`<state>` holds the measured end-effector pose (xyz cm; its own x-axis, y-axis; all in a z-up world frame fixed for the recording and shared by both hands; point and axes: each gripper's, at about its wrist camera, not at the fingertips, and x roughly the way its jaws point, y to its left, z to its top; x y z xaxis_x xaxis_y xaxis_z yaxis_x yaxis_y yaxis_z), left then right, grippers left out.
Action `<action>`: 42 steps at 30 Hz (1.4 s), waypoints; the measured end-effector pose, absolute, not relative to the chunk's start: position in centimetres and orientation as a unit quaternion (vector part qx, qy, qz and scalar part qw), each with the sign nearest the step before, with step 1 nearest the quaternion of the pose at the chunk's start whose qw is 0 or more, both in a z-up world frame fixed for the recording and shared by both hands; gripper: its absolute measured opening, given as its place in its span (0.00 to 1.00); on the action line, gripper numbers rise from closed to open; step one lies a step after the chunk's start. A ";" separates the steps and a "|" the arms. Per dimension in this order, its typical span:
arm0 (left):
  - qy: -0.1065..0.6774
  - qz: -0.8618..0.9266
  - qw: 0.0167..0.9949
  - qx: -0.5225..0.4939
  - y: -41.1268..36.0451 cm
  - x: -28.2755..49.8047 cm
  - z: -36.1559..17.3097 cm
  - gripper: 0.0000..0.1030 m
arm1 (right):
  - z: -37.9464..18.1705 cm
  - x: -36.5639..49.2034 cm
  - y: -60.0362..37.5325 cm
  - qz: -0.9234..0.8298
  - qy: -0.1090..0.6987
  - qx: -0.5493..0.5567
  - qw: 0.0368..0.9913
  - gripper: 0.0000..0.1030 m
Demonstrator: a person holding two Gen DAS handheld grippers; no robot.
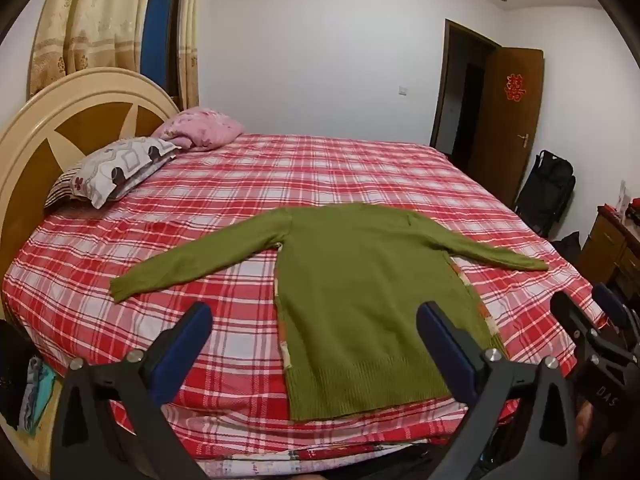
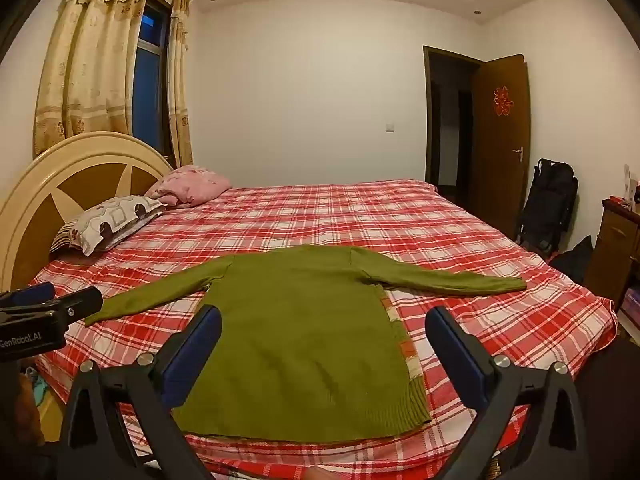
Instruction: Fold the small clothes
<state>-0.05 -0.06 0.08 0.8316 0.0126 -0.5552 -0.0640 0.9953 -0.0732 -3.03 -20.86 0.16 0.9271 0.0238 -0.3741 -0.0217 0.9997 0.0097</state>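
Observation:
A green knit sweater [image 1: 360,280] lies flat on the red plaid bed [image 1: 280,176], hem toward me, both sleeves spread out to the sides. It also shows in the right wrist view [image 2: 304,336]. My left gripper [image 1: 314,320] is open and empty, held above the hem's left part. My right gripper [image 2: 324,324] is open and empty, held above the hem. The right gripper shows at the right edge of the left wrist view [image 1: 588,308]; the left gripper shows at the left edge of the right wrist view [image 2: 48,300].
Two pillows [image 1: 116,172] and a pink bundle [image 1: 200,128] lie by the headboard [image 1: 60,120]. An open door [image 1: 508,128], a black bag [image 1: 548,192] and a wooden cabinet [image 1: 616,248] stand at the right. Clothes lie on the floor at the left [image 1: 36,392].

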 end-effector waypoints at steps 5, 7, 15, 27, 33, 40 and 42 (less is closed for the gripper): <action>0.292 0.012 0.955 -0.049 -0.5 0.1 -0.1 1.00 | 0.0 -3.2 -20.4 0.013 0.197 -0.001 0.980 0.99; 0.286 0.013 0.957 -0.043 -1.0 0.1 -0.1 1.00 | -0.1 -3.2 -20.5 0.012 0.197 0.000 0.980 0.99; 0.293 0.009 0.954 -0.054 -0.7 0.1 -0.4 1.00 | -0.1 -3.0 -20.4 0.015 0.199 0.002 0.980 0.99; 0.293 0.007 0.955 -0.054 -0.7 0.0 -0.2 1.00 | -0.2 -2.7 -20.7 0.015 0.204 0.010 0.979 0.99; 0.293 0.005 0.955 -0.055 -0.6 0.2 -0.2 1.00 | -0.3 -2.8 -20.5 0.015 0.205 0.011 0.979 0.99; 0.289 0.005 0.956 -0.055 -0.7 0.2 -0.1 1.00 | -0.4 -2.6 -20.6 0.014 0.205 0.011 0.979 0.99; 0.288 0.005 0.956 -0.055 -0.8 0.2 -0.1 1.00 | -0.4 -2.6 -20.6 0.015 0.205 0.011 0.979 0.99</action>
<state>0.20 -0.76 -0.13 0.8346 -0.0223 -0.5505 -0.0413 0.9938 -0.1029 -2.61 -20.59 -0.42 0.9154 0.0341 -0.4011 -0.0251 0.9993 0.0278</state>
